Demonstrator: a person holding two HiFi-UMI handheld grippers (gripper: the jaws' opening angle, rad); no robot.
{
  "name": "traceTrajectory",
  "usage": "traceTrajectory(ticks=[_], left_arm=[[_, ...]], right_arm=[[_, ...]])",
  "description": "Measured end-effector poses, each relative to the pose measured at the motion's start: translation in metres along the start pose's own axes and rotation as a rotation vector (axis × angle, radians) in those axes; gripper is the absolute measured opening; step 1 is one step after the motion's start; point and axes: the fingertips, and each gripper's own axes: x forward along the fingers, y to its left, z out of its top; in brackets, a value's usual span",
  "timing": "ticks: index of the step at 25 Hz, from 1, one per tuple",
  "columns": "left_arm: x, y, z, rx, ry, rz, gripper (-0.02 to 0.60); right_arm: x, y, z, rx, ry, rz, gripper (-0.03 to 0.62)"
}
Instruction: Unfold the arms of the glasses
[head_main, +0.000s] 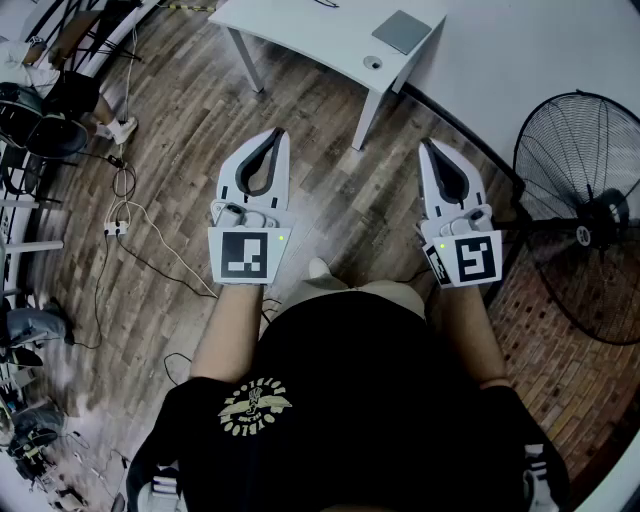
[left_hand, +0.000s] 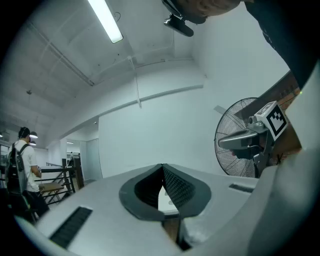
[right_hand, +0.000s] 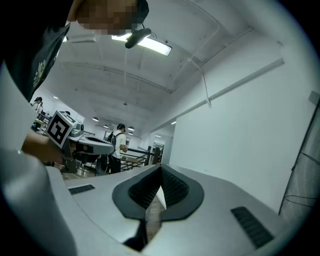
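Note:
No glasses show in any view. In the head view I hold both grippers level in front of my body, over a wooden floor. My left gripper (head_main: 278, 135) is shut: its dark fingers meet at the tip, with nothing between them (left_hand: 162, 166). The right gripper (head_main: 424, 145) is shut as well, tips touching and empty (right_hand: 160, 168). The two grippers are side by side and well apart. Each one appears at the edge of the other's view.
A white table (head_main: 330, 30) stands ahead, carrying a grey pad (head_main: 402, 30). A black standing fan (head_main: 580, 215) is at the right, close to the right gripper. Cables (head_main: 130, 215) trail over the floor at the left. A person with a backpack (right_hand: 117, 145) stands far off.

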Motion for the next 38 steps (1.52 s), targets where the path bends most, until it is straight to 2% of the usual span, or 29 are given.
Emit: traceTrajectory(ticks=[6, 13, 19, 27, 31, 38], left_arm=[[-0.003, 0.024, -0.008, -0.005, -0.011, -0.003, 0.006], [-0.022, 0.052, 0.0, -0.015, -0.06, 0.053, 0.006], [-0.013, 0.046, 0.003, -0.017, -0.053, 0.036, 0.006], [0.019, 0.06, -0.014, -0.052, -0.022, 0.082, 0.006], [0.043, 0.068, -0.018, -0.031, -0.003, 0.095, 0.006], [0.078, 0.082, -0.029, -0.092, 0.005, 0.109, 0.006]], right_arm=[[0.021, 0.012, -0.002, 0.011, 0.0, 0.001, -0.005], [0.028, 0.024, 0.018, -0.008, -0.048, -0.005, -0.005], [0.024, 0.009, 0.022, 0.016, -0.051, -0.032, -0.005], [0.052, -0.021, 0.002, 0.057, -0.039, -0.019, -0.005], [0.072, -0.038, -0.009, 0.075, -0.043, -0.008, -0.005], [0.104, -0.064, -0.024, 0.071, -0.036, -0.007, -0.005]])
